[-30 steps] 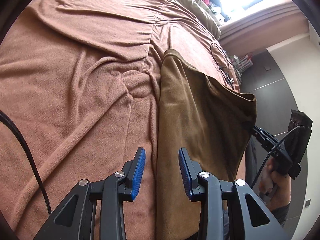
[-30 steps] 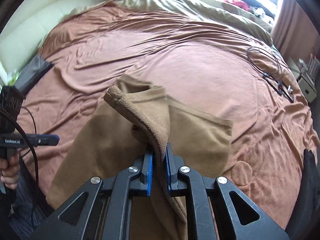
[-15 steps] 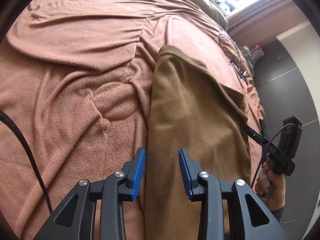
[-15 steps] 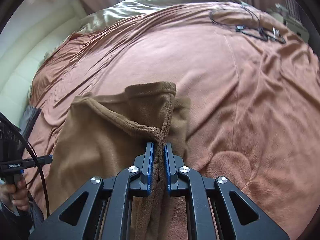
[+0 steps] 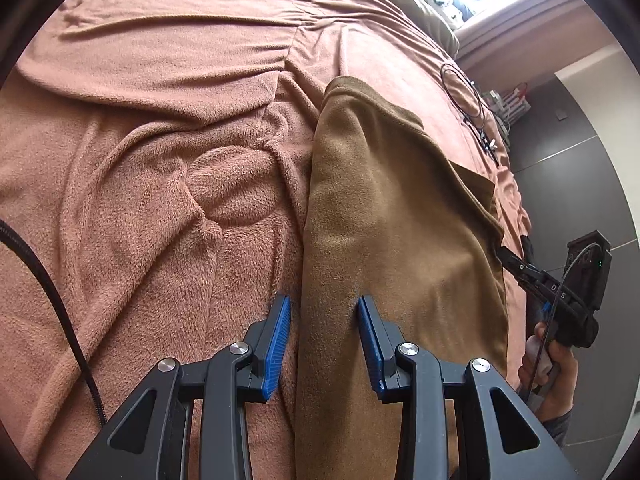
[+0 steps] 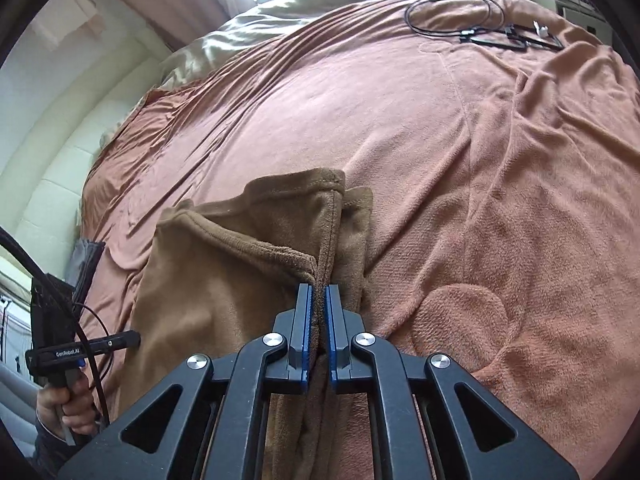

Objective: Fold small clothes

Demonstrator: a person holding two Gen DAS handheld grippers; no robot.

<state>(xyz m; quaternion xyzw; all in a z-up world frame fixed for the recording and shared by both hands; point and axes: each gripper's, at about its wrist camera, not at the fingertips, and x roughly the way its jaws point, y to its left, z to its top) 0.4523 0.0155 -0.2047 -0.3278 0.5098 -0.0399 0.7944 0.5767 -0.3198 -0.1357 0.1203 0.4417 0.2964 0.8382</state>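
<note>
Laying the brown garment (image 6: 224, 292) flat on the bed (image 6: 440, 160): the right gripper (image 6: 319, 320) is clamped on its edge, the left gripper (image 5: 323, 344) gapes over the other side. Lower slowly, keep edges aligned, then release.

I see one brown fleece garment (image 5: 400, 248) lying lengthwise on the pinkish bed cover (image 5: 168, 168), partly folded over itself. Its stitched hem edge (image 6: 320, 264) rises in a doubled ridge, layers stacked, one corner flap turned back.
</note>
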